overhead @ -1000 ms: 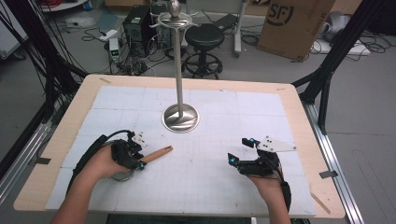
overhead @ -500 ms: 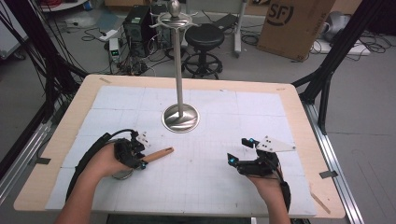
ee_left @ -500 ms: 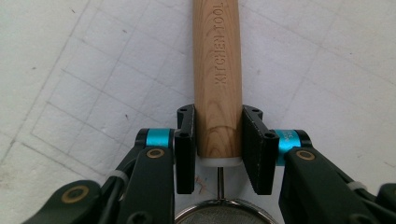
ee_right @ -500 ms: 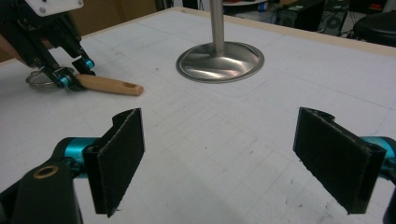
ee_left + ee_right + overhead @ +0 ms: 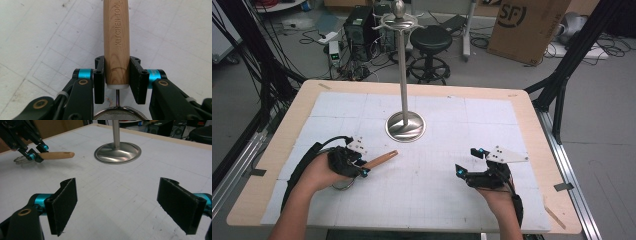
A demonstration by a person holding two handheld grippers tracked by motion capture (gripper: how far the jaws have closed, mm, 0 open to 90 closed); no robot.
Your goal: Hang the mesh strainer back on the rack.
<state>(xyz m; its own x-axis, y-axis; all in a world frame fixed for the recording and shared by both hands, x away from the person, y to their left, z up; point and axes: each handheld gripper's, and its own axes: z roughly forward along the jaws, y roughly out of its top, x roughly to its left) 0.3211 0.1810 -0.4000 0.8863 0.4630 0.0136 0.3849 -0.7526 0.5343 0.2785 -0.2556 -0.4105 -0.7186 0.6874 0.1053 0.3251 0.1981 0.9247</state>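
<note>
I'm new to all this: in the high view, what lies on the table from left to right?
Left gripper → wooden handle → metal stand base → right gripper.

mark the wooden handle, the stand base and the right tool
wooden handle [image 5: 116, 45], left gripper view, mid shaft.
stand base [image 5: 405, 126], high view, rim of the disc.
right tool [image 5: 125, 205], right gripper view, midway between its fingertips.

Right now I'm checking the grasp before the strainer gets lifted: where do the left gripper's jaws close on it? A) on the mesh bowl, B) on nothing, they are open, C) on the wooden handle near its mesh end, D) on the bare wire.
C: in the left gripper view, the left gripper has both black jaws pressed against the wooden handle just above its white end cap, with the mesh bowl behind the jaws.
</note>
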